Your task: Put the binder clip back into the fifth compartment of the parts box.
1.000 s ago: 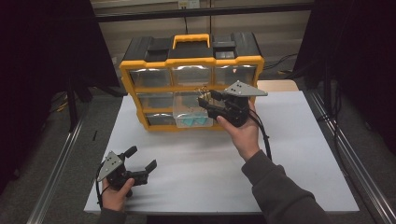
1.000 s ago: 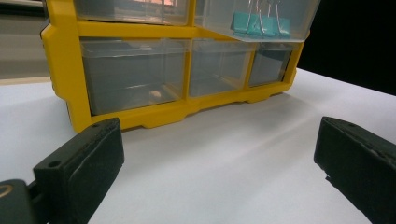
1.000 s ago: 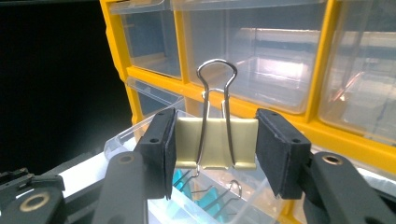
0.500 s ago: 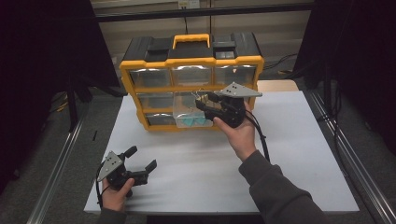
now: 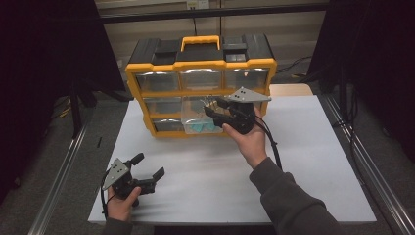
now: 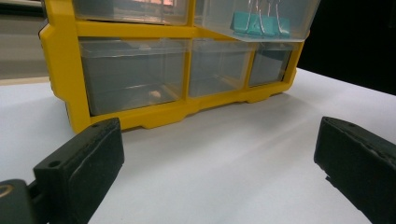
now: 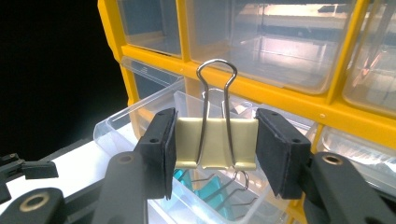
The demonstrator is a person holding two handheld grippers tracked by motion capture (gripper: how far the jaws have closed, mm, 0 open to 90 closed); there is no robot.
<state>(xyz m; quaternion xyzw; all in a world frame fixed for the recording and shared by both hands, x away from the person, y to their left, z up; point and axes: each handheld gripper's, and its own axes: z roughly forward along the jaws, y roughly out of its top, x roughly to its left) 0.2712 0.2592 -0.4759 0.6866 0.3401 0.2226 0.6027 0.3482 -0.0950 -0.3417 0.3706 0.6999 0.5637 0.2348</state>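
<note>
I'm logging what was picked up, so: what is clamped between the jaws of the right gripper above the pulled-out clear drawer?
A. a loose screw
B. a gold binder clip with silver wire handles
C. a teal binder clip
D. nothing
B: in the right gripper view the right gripper pinches a gold binder clip with silver wire handles by its sides, over teal clips lying in the drawer.

Teal clips (image 7: pixel 212 189) partly behind jaws

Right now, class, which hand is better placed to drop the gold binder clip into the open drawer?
The right. Its tool already grips the gold binder clip directly above the open drawer; the left tool sits open near the table's front edge.
</note>
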